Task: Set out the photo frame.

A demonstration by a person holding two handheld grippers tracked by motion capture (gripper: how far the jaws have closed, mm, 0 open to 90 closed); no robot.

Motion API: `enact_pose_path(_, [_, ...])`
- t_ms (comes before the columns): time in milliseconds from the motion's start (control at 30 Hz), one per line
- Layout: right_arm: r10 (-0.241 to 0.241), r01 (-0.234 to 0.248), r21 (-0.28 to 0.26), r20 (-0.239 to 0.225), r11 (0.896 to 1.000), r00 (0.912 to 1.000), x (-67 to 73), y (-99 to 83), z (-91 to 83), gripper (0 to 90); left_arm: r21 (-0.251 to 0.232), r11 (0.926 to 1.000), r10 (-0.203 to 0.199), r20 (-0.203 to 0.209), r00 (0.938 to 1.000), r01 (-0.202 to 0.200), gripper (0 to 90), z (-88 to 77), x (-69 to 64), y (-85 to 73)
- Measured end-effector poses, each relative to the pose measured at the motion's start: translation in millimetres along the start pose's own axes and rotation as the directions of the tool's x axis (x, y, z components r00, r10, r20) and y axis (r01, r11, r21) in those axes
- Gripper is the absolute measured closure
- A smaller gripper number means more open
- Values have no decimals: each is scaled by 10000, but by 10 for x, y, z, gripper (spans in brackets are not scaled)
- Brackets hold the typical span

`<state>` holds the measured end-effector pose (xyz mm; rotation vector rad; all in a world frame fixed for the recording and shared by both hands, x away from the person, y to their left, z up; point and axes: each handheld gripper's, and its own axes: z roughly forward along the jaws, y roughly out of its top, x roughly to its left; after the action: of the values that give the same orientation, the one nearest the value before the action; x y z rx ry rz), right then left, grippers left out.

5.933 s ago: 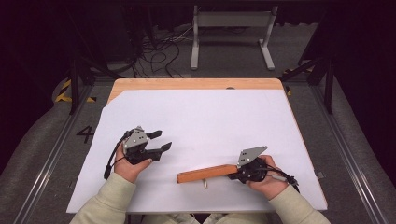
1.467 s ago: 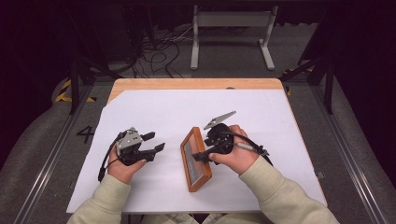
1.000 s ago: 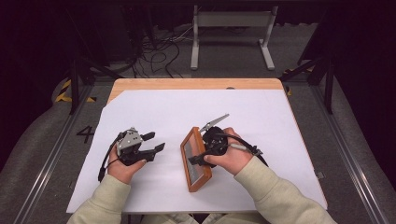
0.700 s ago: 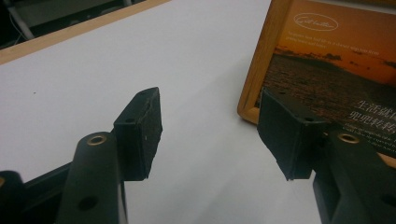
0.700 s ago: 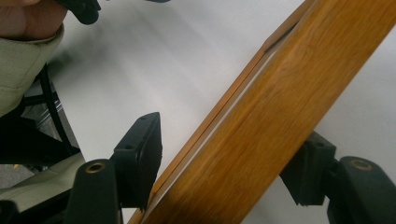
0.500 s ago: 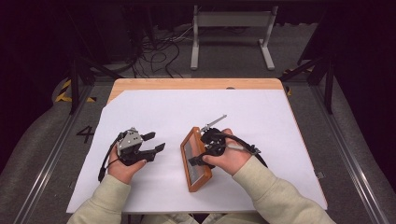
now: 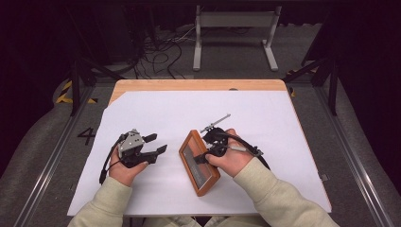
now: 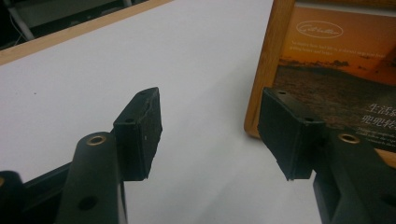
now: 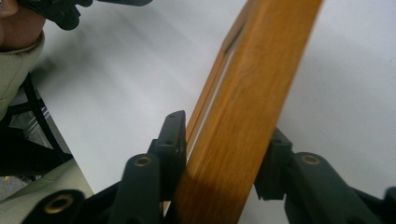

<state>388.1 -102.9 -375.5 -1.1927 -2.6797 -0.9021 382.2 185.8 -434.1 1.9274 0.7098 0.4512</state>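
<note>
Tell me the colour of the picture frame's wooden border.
Warm orange-brown wood, clearest on the wooden picture frame in the right gripper view.

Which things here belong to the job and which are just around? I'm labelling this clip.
In the job:
wooden picture frame, its edge between the jaws of the right gripper, which have just been closing
left gripper, open, pointed at the frame

Just around:
white table cover
metal stand
floor cables

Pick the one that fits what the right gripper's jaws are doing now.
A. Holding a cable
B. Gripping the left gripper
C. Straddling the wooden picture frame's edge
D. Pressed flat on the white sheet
C: in the right gripper view the right gripper has one jaw on each side of the wooden picture frame, its jaws having just been closing on it.
</note>
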Motion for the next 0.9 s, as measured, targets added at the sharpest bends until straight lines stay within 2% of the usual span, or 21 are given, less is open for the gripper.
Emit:
enact_pose_path(167, [-29, 29, 84, -40, 10000, 10000, -9, 4, -11, 655, 9, 10000, 28, -35, 10000, -28, 401, -10, 9, 2])
enact_pose_path(367, [-5, 12, 205, -360, 9998, 9994, -39, 0, -39, 682, -23, 10000, -23, -40, 10000, 23, 401, -15, 15, 0])
enact_pose_path(467, [-157, 169, 238, -499, 9996, 9986, -39, 3, -60, 704, -37, 10000, -31, -65, 10000, 31, 402, -18, 17, 0])
enact_pose_path(533, [-646, 656, 263, -371, 9975, 9972, -28, 10, -92, 707, -35, 10000, -19, -60, 10000, 19, 402, -20, 19, -1])
enact_pose_path(700, [-1019, 1029, 206, -436, 9945, 9938, -71, 37, -212, 707, -35, 10000, -17, -74, 10000, 17, 402, -22, 18, -1])
enact_pose_path(900, [-1894, 1898, 35, -438, 9818, 9809, -126, 114, -417, 707, -35, 10000, -53, -97, 9999, 52, 402, -23, 17, -2])
